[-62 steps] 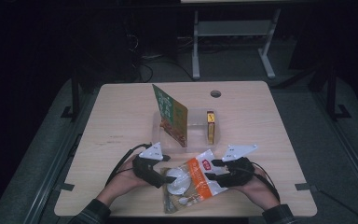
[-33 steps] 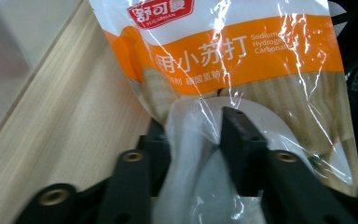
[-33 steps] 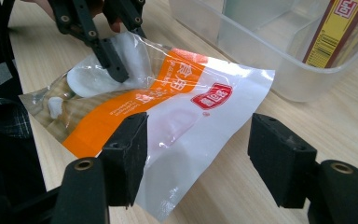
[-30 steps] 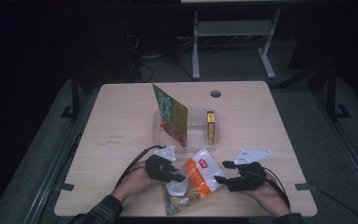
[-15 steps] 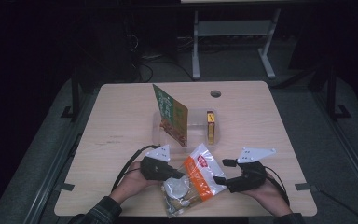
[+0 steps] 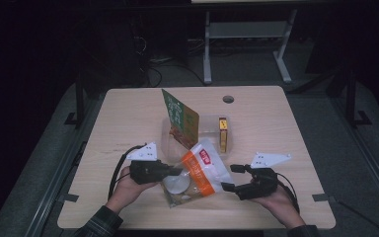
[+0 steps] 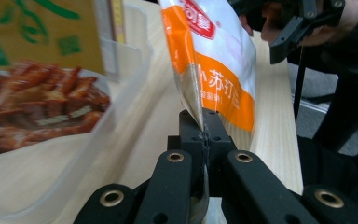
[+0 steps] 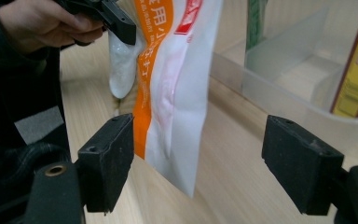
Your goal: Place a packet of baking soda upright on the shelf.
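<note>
Black fingers of the left gripper [image 7: 204, 135] are clamped tight on the edge seam of the orange-and-white snack bag [image 6: 202, 170], holding it off the bench [image 6: 128, 113] just in front of the clear plastic bin [image 6: 208, 123]. Round pale biscuits show through the bag's clear lower part. The right gripper [image 8: 198, 163] has its fingers [image 8: 107, 163] spread wide on either side of the bag's free corner, pads not pressing it; they have just been opening. Behind the bag, the bin holds a tall green packet [image 6: 180, 118] printed with a meat dish, leaning upright in its left compartment, and a slim yellow box [image 6: 222, 134] standing on edge in its right one.
</note>
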A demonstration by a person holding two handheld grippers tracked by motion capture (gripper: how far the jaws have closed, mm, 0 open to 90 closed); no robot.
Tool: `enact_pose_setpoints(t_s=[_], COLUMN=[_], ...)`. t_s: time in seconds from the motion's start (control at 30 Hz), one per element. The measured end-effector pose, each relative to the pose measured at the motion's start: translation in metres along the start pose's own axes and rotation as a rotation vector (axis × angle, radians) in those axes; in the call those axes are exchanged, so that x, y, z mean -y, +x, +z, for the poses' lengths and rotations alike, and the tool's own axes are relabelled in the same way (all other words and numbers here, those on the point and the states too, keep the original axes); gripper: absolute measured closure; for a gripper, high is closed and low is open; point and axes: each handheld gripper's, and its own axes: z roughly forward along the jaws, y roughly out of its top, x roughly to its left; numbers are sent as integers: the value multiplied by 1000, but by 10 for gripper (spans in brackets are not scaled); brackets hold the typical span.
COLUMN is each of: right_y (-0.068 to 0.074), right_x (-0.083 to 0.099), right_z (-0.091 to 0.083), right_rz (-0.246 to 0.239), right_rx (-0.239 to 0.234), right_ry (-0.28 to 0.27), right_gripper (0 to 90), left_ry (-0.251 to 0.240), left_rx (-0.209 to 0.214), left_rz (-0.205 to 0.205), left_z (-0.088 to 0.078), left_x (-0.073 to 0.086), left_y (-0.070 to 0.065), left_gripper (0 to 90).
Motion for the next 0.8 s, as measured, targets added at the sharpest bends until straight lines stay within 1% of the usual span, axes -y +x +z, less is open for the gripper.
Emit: enact_pose_setpoints(t_s=[0.1,0.2,0.33,0.4,0.5,0.53,0.57,0.63,0.67,0.7,0.73,0.77,0.8], right_y=[-2,-3,-2,-3,-4,-4,-4,-5,-4,-4,-4,-4,-3], right_x=[-4,-8,-15,-19,-23,-24,-25,-26,-26,-25,-24,-24,-24], right_z=[9,20,35,43,53,56,58,63,65,66,67,67,66], right_rz=[-2,-18,-31,-30,-26,-21,-17,-15,-10,-10,-7,-8,4], right_rx=[-22,-41,-65,-78,-104,-116,-131,-152,-160,-166,-171,-176,-186], right_ry=[-17,-24,-33,-37,-47,-50,-49,-41,-33,-25,-22,-31,-36], right_gripper=[270,279,292,312,380,415,458,509,541,552,590,644,676], left_ry=[-19,-35,-67,-74,-73,-76,-78,-86,-88,-99,-101,-99,-98], left_rx=[-22,-37,-43,-48,-50,-53,-55,-59,-57,-54,-55,-56,-57], left_rz=[-6,-2,-18,-19,-20,-23,-26,-29,-30,-36,-40,-37,-38], left_z=[-6,-10,-16,-18,-19,-19,-20,-21,-22,-22,-23,-23,-22], left_x=[-1,-3,-5,-5,-4,-4,-4,-4,-4,-4,-4,-4,-4], left_y=[1,3,4,5,6,6,7,7,8,8,8,9,9], left_gripper=[900,900,900,900,900,900,900,900,900,900,900,900,900])
